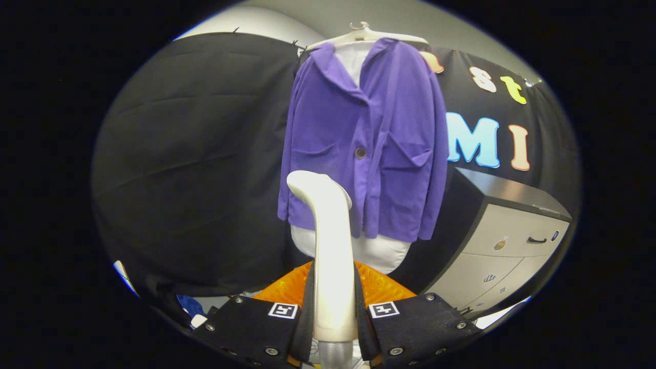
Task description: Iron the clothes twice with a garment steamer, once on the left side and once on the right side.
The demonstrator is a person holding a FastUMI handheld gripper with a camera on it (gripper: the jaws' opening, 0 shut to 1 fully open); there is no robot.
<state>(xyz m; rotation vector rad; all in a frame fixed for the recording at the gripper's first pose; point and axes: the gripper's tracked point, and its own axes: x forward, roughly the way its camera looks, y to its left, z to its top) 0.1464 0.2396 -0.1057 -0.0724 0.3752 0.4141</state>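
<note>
Gripper view showed the gripper (334, 307) clamped on the white garment steamer's (328, 241) rigid, smooth handle, head just before the purple jacket (359, 143) on its hanger (365, 35). Soft cloth would likely yield under light strokes.

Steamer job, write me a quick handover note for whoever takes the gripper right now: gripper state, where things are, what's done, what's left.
Gripper: shut on the steamer, both fingers pressing its white handle; the head stands upright just ahead of them.
Jacket: purple, on a hanger over a white form, beyond the steamer. The steamer head looks short of the fabric, near the lower hem on the jacket's left-hand panel as seen.
Cabinet: beside the jacket, to the side.
Done: steamer picked up and brought toward the jacket.
Left: cannot tell whether any pass is done; assume both the left and the right pass remain.
</note>
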